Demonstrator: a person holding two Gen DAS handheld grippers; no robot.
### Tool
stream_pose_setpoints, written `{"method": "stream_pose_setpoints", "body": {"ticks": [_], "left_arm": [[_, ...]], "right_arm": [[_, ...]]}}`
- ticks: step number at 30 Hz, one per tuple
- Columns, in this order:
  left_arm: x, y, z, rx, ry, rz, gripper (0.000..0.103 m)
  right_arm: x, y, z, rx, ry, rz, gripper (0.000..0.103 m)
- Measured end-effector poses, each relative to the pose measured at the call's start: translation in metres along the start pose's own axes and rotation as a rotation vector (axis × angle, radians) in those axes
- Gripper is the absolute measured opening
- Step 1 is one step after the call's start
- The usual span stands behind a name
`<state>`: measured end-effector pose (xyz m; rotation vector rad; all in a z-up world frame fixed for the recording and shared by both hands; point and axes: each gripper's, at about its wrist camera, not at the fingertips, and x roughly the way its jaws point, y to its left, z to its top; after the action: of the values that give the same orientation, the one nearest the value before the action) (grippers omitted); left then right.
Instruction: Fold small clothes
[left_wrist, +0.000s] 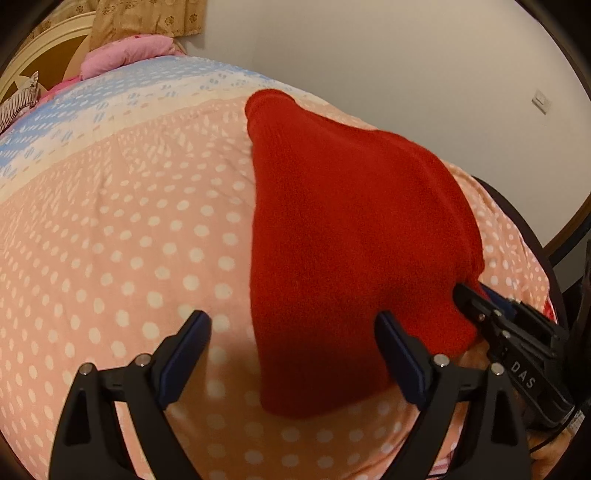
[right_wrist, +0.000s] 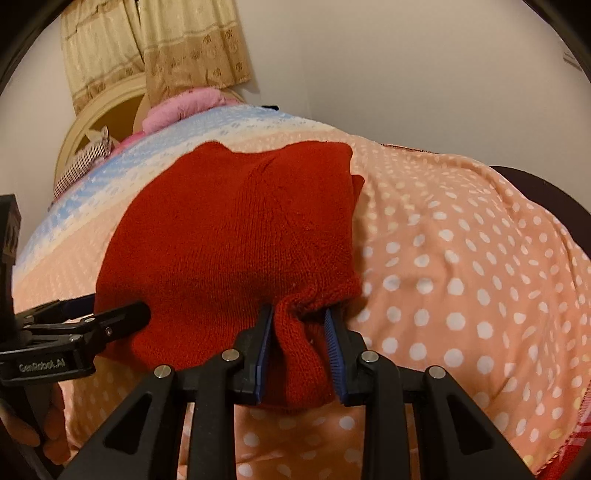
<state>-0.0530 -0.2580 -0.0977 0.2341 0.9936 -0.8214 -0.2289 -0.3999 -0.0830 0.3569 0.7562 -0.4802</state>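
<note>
I have two grippers and one garment to deal with; the single red knitted sweater (right_wrist: 236, 236) lies folded on the bed cover (right_wrist: 461, 258), a peach cloth with white dots that turns to pale blue bands toward the upper left of both views; in my right wrist view the sweater fills the centre, its near edge reaching down to the lower middle of the frame

My right gripper (right_wrist: 301, 350) sits at the bottom centre of its own view, jaws partly closed with a bunched fold of the sweater's near right corner between the two blue pads (right_wrist: 264, 354); the left pad lies against the knit, while the right pad seems to meet it only near its tip, so I count that as a pinch on the corner

My left gripper (left_wrist: 291, 354) stands wide apart at the bottom of its own view, two blue pads with nothing clamped; the sweater's near left edge lies under the gap, the right finger over red knit, the left finger over dotted cloth; in the right wrist view the same gripper (right_wrist: 110, 314) comes in at the lower left, its tips at the sweater's left edge, and I see part of one hand (right_wrist: 48, 424) below it

Beyond the bed, upper left: one pink pillow (right_wrist: 184, 107), one striped cloth (right_wrist: 85, 162), one cream headboard (right_wrist: 110, 110), two patterned curtain panels (right_wrist: 184, 44); one wall switch (left_wrist: 542, 100) at upper right of the left view
</note>
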Motion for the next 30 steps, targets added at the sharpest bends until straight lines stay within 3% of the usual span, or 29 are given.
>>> {"method": "stream_pose_setpoints", "body": {"ticks": [8,16,21,27,28,30], "left_arm": [[-0.011,-0.009,-0.025,0.064,0.027,0.014,0.094],[-0.023,-0.019,-0.058,0.196,0.031,0.089,0.093],[-0.028,-0.014,-0.061,0.182,0.049,0.071,0.093],[-0.034,-0.013,-0.068,0.167,0.093,0.086,0.093],[-0.035,-0.014,-0.069,0.169,0.102,0.086,0.093],[-0.039,-0.018,-0.076,0.172,0.123,0.087,0.093]], "right_arm": [[-0.011,0.008,-0.013,0.003,0.051,-0.054,0.029],[-0.044,0.023,-0.036,-0.022,0.061,-0.122,0.029],[-0.036,0.025,-0.048,-0.005,0.136,-0.143,0.029],[-0.041,0.024,-0.053,0.044,0.206,-0.088,0.03],[-0.045,0.023,-0.053,0.054,0.223,-0.078,0.031],[-0.055,0.021,-0.056,0.09,0.255,-0.035,0.048]]}}
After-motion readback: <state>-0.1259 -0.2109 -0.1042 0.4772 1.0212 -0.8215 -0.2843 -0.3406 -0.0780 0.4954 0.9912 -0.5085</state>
